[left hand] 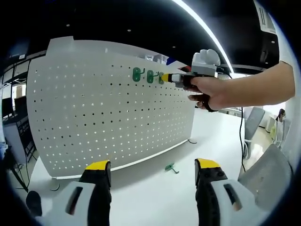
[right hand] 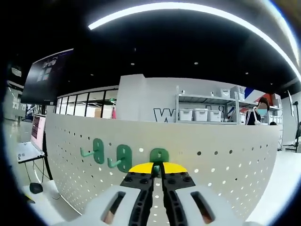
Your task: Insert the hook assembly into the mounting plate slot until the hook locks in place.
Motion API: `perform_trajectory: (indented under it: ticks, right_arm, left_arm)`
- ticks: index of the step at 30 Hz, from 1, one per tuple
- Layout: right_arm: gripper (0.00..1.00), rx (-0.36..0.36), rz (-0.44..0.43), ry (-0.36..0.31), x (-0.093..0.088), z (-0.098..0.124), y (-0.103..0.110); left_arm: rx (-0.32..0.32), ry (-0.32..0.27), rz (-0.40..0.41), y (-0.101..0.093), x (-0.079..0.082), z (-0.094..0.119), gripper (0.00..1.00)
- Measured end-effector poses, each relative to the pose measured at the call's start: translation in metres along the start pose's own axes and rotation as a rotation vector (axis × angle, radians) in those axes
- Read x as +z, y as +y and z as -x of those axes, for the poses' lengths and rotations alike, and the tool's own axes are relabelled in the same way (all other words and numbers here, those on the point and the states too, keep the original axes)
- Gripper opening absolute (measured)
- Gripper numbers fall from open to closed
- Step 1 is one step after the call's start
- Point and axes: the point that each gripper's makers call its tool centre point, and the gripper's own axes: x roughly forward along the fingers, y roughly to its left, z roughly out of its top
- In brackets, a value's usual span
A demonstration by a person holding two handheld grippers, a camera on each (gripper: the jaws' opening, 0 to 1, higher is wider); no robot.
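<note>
Up high, right tool [right hand: 158, 170] clamped on third green hook [right hand: 159, 156], two hooks [right hand: 98, 150] mounted, left tool [left hand: 153, 170] apart.

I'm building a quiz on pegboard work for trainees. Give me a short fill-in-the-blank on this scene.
1. The right hand-held gripper is shut on a ____ hook at the pegboard.
2. To that hook's left, ____ more hooks already hang on the board.
3. A spare hook lies on the ____ in front of the pegboard.
4. The left hand-held gripper has its jaws ____.

Missing words: green; two; table; open
</note>
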Motion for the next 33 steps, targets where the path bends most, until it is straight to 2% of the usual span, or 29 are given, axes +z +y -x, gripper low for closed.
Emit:
perform_trajectory:
  ticks: [5, 10, 11, 14, 16, 18, 21, 24, 26, 30, 33]
  right_arm:
    - [0.04, 0.021, 0.008, 0.005, 0.000, 0.001, 0.001]
    - [0.07, 0.073, -0.008, 0.011, 0.001, 0.003, 0.002]
    - [0.10, 0.105, -0.052, -0.029, 0.008, 0.004, 0.006]
    - [0.13, 0.129, -0.027, -0.033, 0.010, 0.007, 0.004]
    - [0.18, 0.152, -0.043, -0.028, 0.008, 0.009, 0.004]
    - [0.28, 0.177, -0.049, -0.020, 0.006, 0.011, 0.005]
    - [0.32, 0.217, -0.055, -0.031, 0.005, 0.016, 0.008]
    - [0.40, 0.254, -0.060, -0.038, 0.004, 0.020, 0.013]
    - [0.41, 0.273, -0.056, -0.040, 0.004, 0.024, 0.015]
    - [0.52, 0.308, -0.041, -0.033, 0.001, 0.027, 0.022]
    - [0.53, 0.325, -0.033, -0.034, 0.001, 0.029, 0.026]
  left_arm:
    - [-0.002, -0.001, -0.001, 0.000, 0.000, 0.000, 0.75]
    - [-0.002, 0.003, -0.011, 0.001, 0.000, 0.000, 0.75]
    - [-0.001, 0.002, -0.009, 0.002, 0.001, 0.000, 0.75]
    - [0.004, 0.002, -0.007, 0.005, 0.001, 0.001, 0.75]
    - [0.004, 0.007, -0.010, 0.006, 0.001, 0.000, 0.75]
    - [0.003, 0.007, -0.012, 0.006, 0.001, 0.000, 0.74]
    - [0.001, 0.009, -0.015, 0.006, 0.001, 0.000, 0.74]
    - [-0.001, 0.013, -0.015, 0.006, -0.001, 0.000, 0.74]
    - [0.003, 0.015, -0.014, 0.008, -0.002, 0.001, 0.74]
    - [0.008, 0.017, -0.010, 0.010, -0.003, 0.002, 0.75]
    - [0.012, 0.017, -0.010, 0.012, -0.003, 0.003, 0.75]
